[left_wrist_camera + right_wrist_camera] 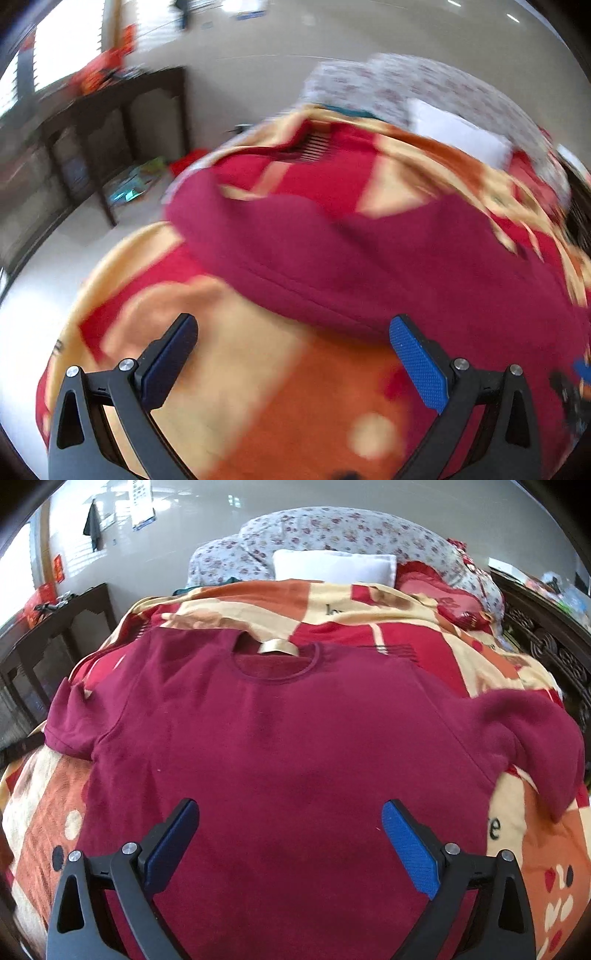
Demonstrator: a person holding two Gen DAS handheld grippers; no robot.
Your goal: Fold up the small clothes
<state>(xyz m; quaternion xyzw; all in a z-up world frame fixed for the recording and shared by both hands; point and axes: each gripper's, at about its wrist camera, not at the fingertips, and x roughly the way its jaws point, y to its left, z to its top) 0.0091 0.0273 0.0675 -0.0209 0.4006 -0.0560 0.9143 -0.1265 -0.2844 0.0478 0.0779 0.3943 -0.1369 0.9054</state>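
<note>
On the patterned blanket (388,602) only fragments of dark lettering can be read, too partial to make out a word. The right wrist view shows the whole maroon T-shirt (280,746) spread flat on the bed, neckline away, with 2 short sleeves out and the right one rumpled. The blurred left wrist view catches only its hem (332,295). Left hand-held gripper (293,332) and right hand-held gripper (290,816) both gape wide, holding nothing.

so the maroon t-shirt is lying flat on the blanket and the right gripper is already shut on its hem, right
Not quite. The maroon t-shirt does lie flat on the blanket, but the right gripper is open, holding nothing; the right wrist view shows its fingers spread apart.
</note>
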